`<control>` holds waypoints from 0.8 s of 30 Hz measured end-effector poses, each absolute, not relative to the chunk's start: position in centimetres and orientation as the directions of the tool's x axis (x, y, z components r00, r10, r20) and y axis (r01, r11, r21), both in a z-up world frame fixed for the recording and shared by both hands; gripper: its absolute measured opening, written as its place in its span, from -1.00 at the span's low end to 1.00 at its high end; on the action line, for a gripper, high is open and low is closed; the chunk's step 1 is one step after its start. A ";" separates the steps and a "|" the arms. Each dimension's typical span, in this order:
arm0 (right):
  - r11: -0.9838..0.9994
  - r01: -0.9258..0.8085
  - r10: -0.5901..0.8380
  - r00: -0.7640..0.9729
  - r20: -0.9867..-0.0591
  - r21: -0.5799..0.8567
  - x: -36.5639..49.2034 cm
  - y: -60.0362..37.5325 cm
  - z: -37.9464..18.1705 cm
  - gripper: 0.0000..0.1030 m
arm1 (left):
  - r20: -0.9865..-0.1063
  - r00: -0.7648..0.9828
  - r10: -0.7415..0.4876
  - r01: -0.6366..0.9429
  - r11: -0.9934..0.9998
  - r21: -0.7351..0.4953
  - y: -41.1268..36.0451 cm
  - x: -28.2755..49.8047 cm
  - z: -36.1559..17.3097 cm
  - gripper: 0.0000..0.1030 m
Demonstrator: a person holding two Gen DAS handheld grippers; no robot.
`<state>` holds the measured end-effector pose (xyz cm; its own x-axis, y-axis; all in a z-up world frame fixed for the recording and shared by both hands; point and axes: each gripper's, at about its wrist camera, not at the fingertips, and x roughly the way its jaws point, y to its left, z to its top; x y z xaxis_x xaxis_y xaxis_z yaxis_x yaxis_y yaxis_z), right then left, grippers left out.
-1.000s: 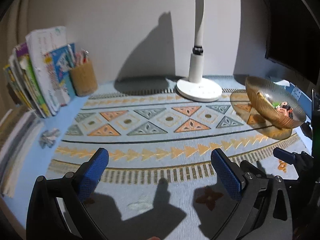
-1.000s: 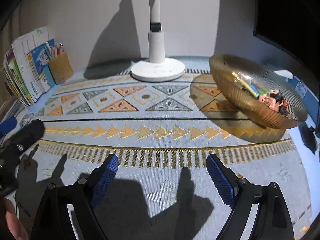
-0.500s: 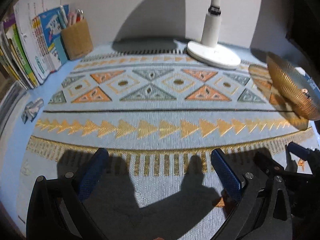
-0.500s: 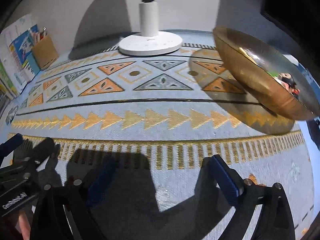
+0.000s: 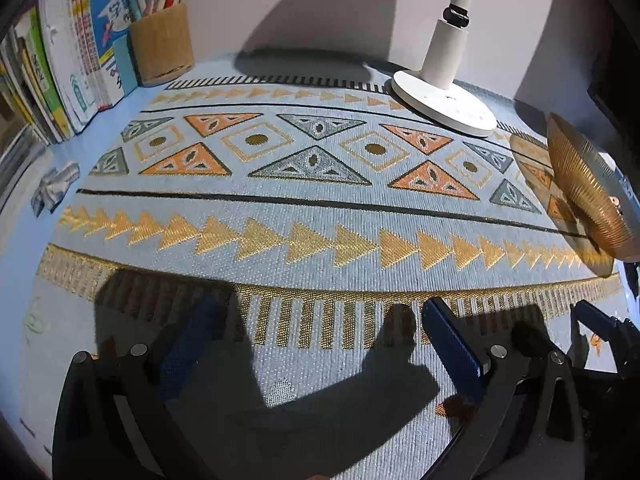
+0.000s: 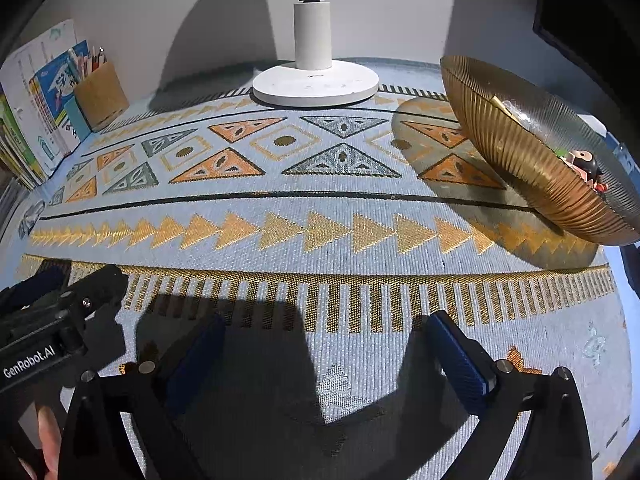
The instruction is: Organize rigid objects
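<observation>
**Both claws empty, low over the mat; bowl is the hazard**

With nothing loose left on the patterned mat (image 6: 320, 216), the task's things seem already gathered: a small figure (image 6: 584, 162) and a yellow stick-like item (image 6: 505, 105) lie in the ribbed gold bowl (image 6: 520, 148), at about two o'clock in the right wrist view.

Risk, as I judge it: the bowl looks light. A sideways sweep of the right gripper (image 6: 324, 356) could clip its rim and tip out the contents. The lamp base (image 6: 316, 82), at twelve o'clock, is less exposed.

Pose: both grippers pitch steeply down, close over the near mat edge. The right jaws have just been opening and stand wide, nothing between them. The left gripper (image 5: 316, 344) is spread wide too, empty, with the right gripper's fingers at its four o'clock.
</observation>
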<state>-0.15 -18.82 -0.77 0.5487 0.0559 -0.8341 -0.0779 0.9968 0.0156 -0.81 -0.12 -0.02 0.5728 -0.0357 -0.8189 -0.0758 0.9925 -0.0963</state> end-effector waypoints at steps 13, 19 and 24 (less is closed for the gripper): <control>0.997 -0.081 0.058 0.546 -0.836 0.016 -0.1 -18.8 -0.8 1.00 | -0.836 0.549 0.021 -0.059 0.998 -0.013 -1.0 -0.4 -0.4 0.99; 0.997 -0.080 0.057 0.546 -0.836 0.016 -0.1 -18.8 -0.8 1.00 | -0.836 0.548 0.020 -0.058 0.998 -0.014 -1.0 -0.5 -0.4 0.99; 0.997 -0.079 0.056 0.546 -0.836 0.015 -0.2 -18.8 -0.8 1.00 | -0.836 0.549 0.021 -0.058 0.998 -0.013 -1.1 -0.5 -0.4 0.99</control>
